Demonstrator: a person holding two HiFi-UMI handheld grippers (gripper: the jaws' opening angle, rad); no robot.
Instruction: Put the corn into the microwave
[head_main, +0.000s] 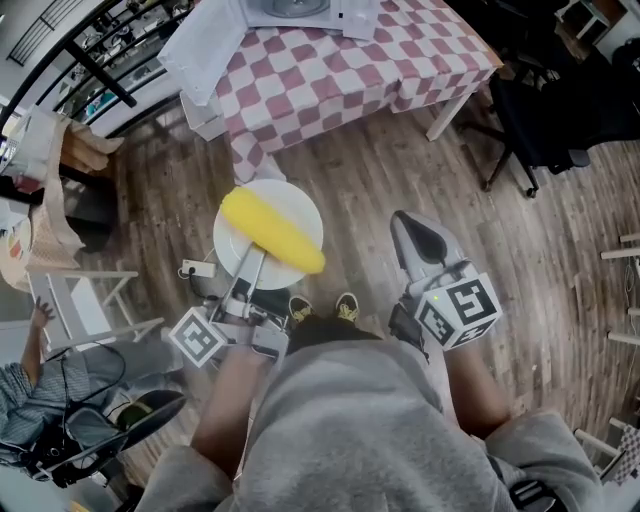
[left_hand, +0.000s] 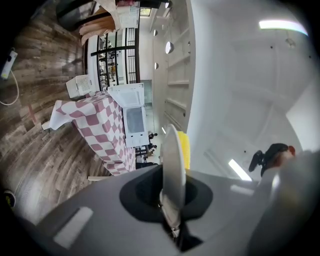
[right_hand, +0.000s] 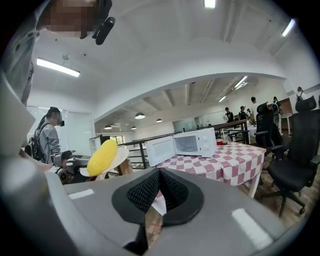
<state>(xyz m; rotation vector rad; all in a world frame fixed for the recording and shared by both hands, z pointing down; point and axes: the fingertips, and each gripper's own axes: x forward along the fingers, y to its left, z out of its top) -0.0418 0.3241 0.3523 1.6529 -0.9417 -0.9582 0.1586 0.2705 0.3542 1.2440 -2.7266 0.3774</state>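
Note:
A yellow corn cob (head_main: 272, 230) lies on a round white plate (head_main: 290, 205). My left gripper (head_main: 251, 264) is shut on the plate's near rim and holds it out over the wooden floor. In the left gripper view the plate (left_hand: 173, 160) stands edge-on between the jaws with the corn (left_hand: 185, 146) behind it. My right gripper (head_main: 408, 226) is shut with nothing in it, to the right of the plate. The white microwave (right_hand: 194, 142) stands on a checked table (right_hand: 235, 162), its door (right_hand: 160, 149) swung open. The right gripper view shows the corn (right_hand: 102, 156) at its left.
Black office chairs (right_hand: 295, 165) stand right of the table. A white folding stool (head_main: 88, 305) and a power strip (head_main: 196, 268) are on the floor at the left. A person with a backpack (right_hand: 46, 140) stands at the far left. The holder's shoes (head_main: 320, 305) show below the plate.

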